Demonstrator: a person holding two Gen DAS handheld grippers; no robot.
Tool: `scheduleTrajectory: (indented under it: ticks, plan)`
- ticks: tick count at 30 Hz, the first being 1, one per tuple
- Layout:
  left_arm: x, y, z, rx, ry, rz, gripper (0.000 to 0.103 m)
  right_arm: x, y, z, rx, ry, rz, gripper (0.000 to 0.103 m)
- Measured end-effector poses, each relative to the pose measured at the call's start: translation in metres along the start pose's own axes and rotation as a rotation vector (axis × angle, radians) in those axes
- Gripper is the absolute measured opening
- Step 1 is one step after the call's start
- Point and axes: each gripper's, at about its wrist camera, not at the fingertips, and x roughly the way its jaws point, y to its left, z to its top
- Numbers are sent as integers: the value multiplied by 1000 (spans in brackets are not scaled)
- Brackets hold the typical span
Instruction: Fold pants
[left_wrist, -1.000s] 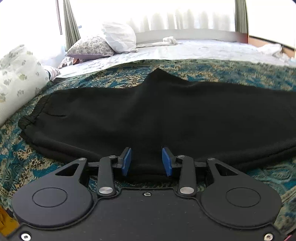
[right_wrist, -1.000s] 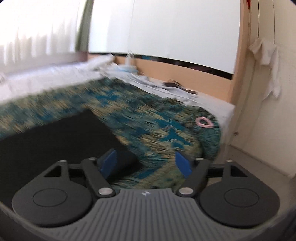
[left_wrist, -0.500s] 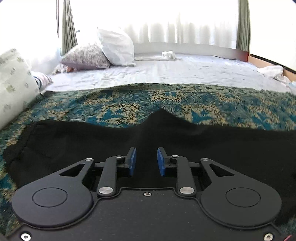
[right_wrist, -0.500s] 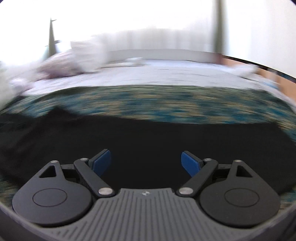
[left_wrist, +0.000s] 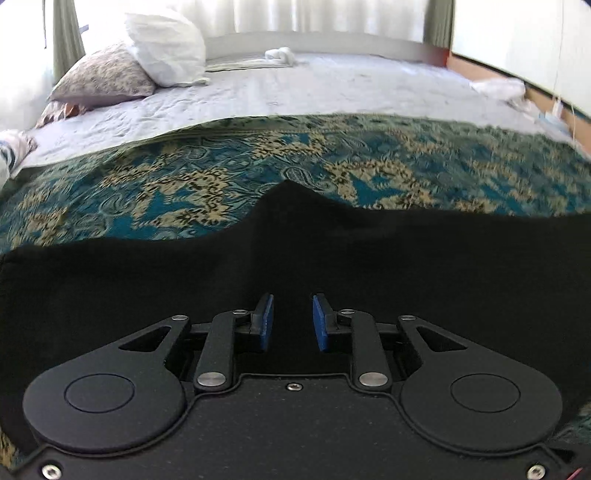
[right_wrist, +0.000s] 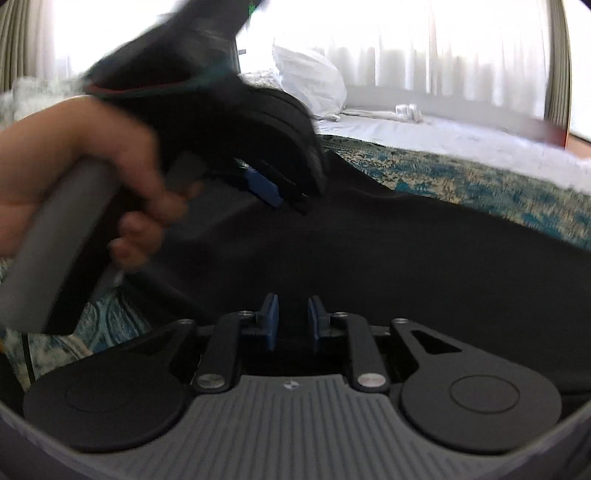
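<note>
Black pants (left_wrist: 332, 266) lie flat across a teal and gold patterned bedspread (left_wrist: 184, 184), folded lengthwise with the crotch point toward the far side. My left gripper (left_wrist: 290, 325) hovers low over the pants' near edge, blue pads a small gap apart, nothing between them. In the right wrist view the pants (right_wrist: 406, 258) fill the middle. My right gripper (right_wrist: 291, 321) sits over the near edge, pads narrowly apart; black cloth lies beneath them, grip unclear. The left gripper, held by a hand (right_wrist: 74, 158), shows at upper left there.
A white sheet (left_wrist: 332, 92) covers the far bed half. A patterned pillow (left_wrist: 103, 77) and a white pillow (left_wrist: 166, 40) lie at the back left. A rolled white cloth (left_wrist: 280, 55) sits by the headboard. Curtained windows stand behind.
My right gripper swung left from the pant-leg end to beside the left gripper and narrowed its jaws. My left gripper moved forward and lower over the pants, narrowed, then widened slightly.
</note>
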Motion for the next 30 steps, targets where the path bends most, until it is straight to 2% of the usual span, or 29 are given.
scheduleTrajectory:
  ticks: [8, 11, 17, 19, 21, 22, 23, 24, 25, 27, 30]
  plan:
    - [50, 10, 30, -109, 26, 36, 22, -2, 15, -8, -78, -16, -48, 28]
    - [65, 11, 44, -130, 23, 51, 22, -8, 18, -12, -69, -27, -53, 28]
    - [85, 18, 63, -164, 19, 70, 29, -11, 15, -14, -53, -33, -41, 29]
    - [81, 17, 66, -170, 24, 72, 29, -4, 10, -13, -59, -37, -41, 29]
    - [71, 13, 66, -134, 3, 84, 29, -7, 11, -13, -63, -41, -42, 29]
    - [64, 11, 65, -107, -13, 91, 33, -4, 9, -13, -62, -45, -38, 29]
    - [58, 9, 64, -89, -24, 99, 35, -6, 6, -12, -51, -48, -30, 32]
    - [50, 8, 61, -76, -36, 106, 37, -11, 2, -11, -27, -50, -9, 45]
    - [42, 7, 57, -71, -46, 108, 37, -15, -4, -10, -3, -53, 19, 50]
    - [28, 6, 49, -72, -61, 104, 41, -27, -16, -13, 33, -69, 37, 52]
    - [3, 1, 29, -85, -88, 98, 46, -47, -34, -18, 24, -101, -16, 54]
